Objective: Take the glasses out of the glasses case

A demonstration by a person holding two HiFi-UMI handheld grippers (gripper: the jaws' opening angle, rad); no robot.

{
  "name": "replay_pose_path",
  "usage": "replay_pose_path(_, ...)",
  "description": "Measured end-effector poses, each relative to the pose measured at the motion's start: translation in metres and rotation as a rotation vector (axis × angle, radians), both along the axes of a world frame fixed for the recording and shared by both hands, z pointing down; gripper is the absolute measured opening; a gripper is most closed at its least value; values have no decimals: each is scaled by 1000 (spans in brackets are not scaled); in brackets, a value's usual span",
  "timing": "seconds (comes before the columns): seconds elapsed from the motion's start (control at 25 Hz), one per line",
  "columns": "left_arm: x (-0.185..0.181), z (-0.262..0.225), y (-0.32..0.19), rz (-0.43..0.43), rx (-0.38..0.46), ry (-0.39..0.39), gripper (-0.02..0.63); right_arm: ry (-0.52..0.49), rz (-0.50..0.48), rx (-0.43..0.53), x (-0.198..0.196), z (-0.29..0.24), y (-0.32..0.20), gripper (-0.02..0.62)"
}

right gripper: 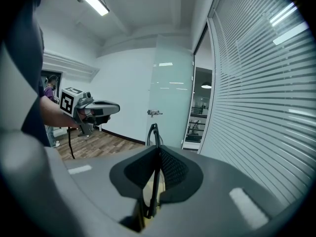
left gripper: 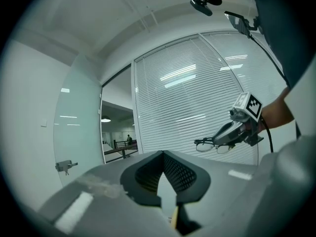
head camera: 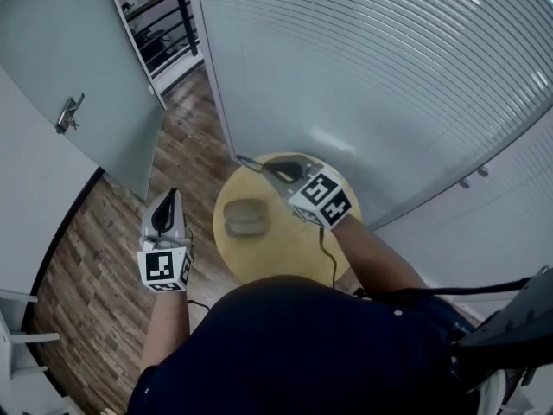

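**Glasses [left gripper: 212, 145] clear of the glasses case [head camera: 244, 217], pinched in the right gripper [head camera: 263, 166]**

Head view first: the grey glasses case lies on the round yellow tabletop [head camera: 294, 240]. I can't tell from here whether its lid is up. The right gripper hangs above and just beyond the case, on its right side. The left gripper [head camera: 171, 195] is well off to the case's left, past the tabletop edge and over the wood floor [head camera: 104, 232].

Left gripper view: its jaws meet at the tips with nothing between them, so it's clenched on air. Across the way, the glasses dangle from the right gripper, lenses hanging below its tips and well above the case.

Right gripper view: jaws clamped on a thin dark part of the frame, which stands up past the tips.

These should handle light but delicate: thin frame, glass lenses, hinges that can fold or twist. A gentle pinch on the frame, never the lenses, looks safest. With one thin part gripped, they could swing or slip.
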State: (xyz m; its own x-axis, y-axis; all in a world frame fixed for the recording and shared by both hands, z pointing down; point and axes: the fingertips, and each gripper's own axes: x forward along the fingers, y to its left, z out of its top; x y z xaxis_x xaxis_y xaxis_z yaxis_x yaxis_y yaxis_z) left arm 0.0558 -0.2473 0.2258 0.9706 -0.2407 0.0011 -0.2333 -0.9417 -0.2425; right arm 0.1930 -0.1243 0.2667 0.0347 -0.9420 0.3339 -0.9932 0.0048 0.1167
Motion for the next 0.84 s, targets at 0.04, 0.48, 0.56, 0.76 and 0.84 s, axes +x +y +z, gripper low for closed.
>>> replay_pose_path(0.04,0,0,-1,0,-1,2,6,0,0,6,0,-1,-1,29)
replay_pose_path(0.48,-13,-4,4,-16,0,-3,6,26,-16,45,-12,-11,-6,29)
replay_pose_path(0.56,-13,-4,6,-15,1,0,6,25,-19,51,-13,-12,-3,29)
replay_pose_path(0.76,-15,-14,19,11,59,2,5,-3,-12,62,-17,-15,7,28)
replay_pose_path(0.84,-16,-16,25,29,83,-7,6,-13,-3,66,-20,-16,12,29)
